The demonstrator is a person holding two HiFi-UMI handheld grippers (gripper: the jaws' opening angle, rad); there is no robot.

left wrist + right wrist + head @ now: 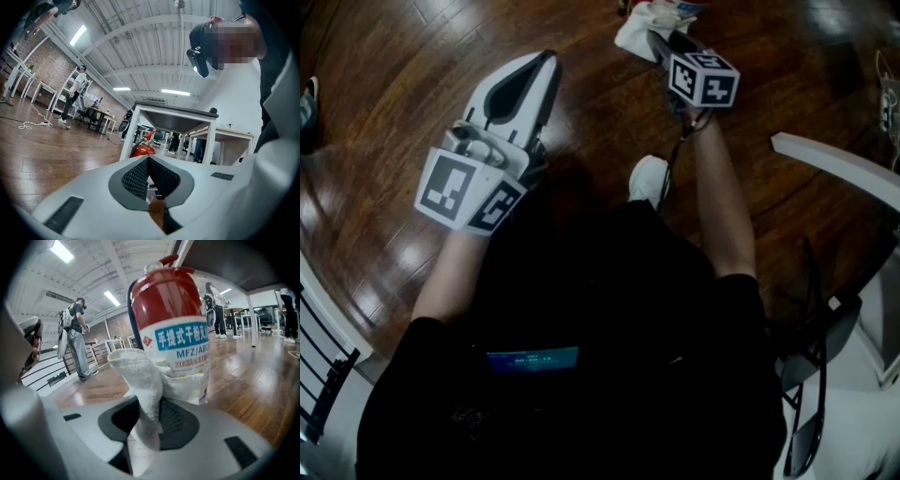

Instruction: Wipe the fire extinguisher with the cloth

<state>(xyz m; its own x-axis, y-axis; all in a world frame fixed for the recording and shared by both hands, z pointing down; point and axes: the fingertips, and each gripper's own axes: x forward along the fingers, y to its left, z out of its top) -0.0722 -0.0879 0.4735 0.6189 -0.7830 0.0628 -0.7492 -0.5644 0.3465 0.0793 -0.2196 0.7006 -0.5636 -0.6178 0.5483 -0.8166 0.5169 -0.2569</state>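
Right fingers point(180, 422) clamp a fold of the cloth point(140, 380). The right gripper point(656, 39) holds it against the lower label of the extinguisher point(171, 319). Left gripper point(149, 160) hangs well apart to the left, jaws pressed together with nothing between them, aimed low across the floor.

Floor point(394, 103): dark glossy wood planks with lights mirrored in them. Room: large hall with a ribbed white ceiling, strip lights and a brick wall on the far side. White table point(176, 115) in the middle distance, more desks behind it. Extinguisher stands upright on the floor beside that table's leg; red body, white and blue label. A person point(75, 338) stands beyond it near a dark railing. Loose cable point(33, 124) lies on the floor.

Hard to see: the head view cuts the extinguisher off at its top edge, so only the cloth and a scrap of label show. In the right gripper view the cloth and jaws hide its base. White shoe point(649, 178) shows between the holder's arms.
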